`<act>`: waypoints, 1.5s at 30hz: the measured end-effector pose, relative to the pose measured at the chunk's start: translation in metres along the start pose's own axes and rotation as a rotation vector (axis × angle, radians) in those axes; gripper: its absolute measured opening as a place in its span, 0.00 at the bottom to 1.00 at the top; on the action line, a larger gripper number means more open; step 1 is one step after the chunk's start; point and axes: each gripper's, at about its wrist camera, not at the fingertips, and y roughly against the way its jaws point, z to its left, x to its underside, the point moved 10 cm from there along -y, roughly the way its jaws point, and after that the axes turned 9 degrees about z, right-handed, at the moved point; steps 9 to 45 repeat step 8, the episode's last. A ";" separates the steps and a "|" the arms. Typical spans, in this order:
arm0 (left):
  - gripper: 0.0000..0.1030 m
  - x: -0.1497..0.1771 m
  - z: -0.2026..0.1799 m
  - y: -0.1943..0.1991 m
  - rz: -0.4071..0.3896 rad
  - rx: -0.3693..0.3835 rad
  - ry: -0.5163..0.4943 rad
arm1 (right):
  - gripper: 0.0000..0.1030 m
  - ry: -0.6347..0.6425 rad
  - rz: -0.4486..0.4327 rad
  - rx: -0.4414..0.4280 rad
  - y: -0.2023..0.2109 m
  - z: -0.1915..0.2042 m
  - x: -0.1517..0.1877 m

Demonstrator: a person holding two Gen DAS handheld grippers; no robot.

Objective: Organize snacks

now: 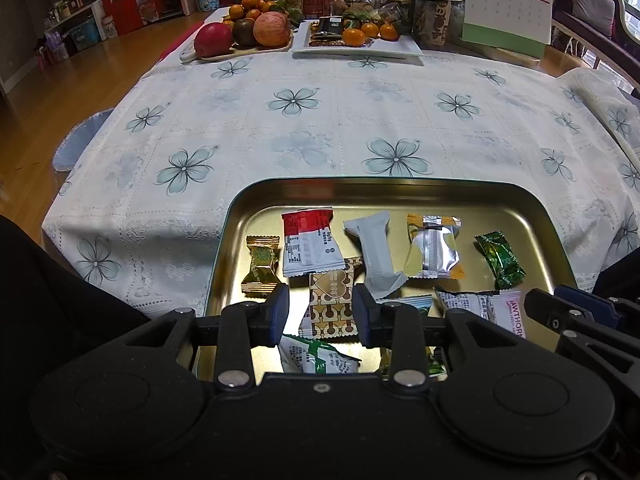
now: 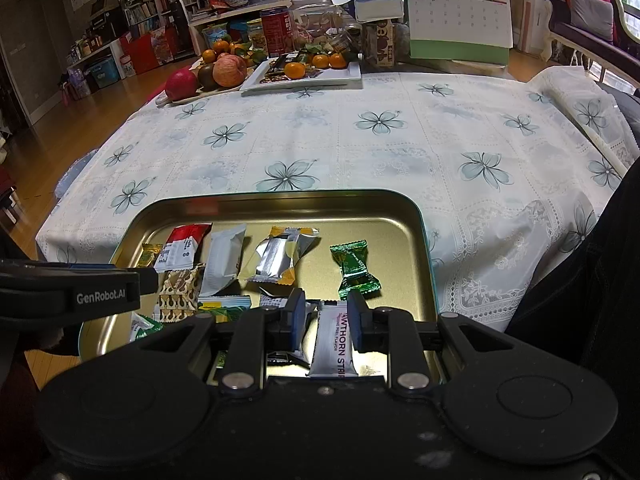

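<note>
Red apple; mandarins; desk calendar.

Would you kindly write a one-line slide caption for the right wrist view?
Right gripper poised over a hawthorn strip packet in a gold metal tray of wrapped snacks.

My left tongs hang over the near end of the gold tin tray, jaws apart, with the brown heart-patterned packet lying in the tray below the gap, not pinched. Beyond it I see a red-and-white packet, a grey one and a green candy. The tray sits on the bench's flowered cloth.
</note>
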 end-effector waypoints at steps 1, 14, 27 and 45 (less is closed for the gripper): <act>0.41 0.000 0.000 0.000 0.000 0.001 0.000 | 0.24 0.000 -0.001 -0.001 0.000 0.000 0.000; 0.41 -0.001 0.000 0.002 -0.013 -0.008 -0.006 | 0.24 0.000 0.000 0.000 0.000 0.000 0.000; 0.41 -0.001 0.000 0.002 -0.013 -0.008 -0.006 | 0.24 0.000 0.000 0.000 0.000 0.000 0.000; 0.41 -0.001 0.000 0.002 -0.013 -0.008 -0.006 | 0.24 0.000 0.000 0.000 0.000 0.000 0.000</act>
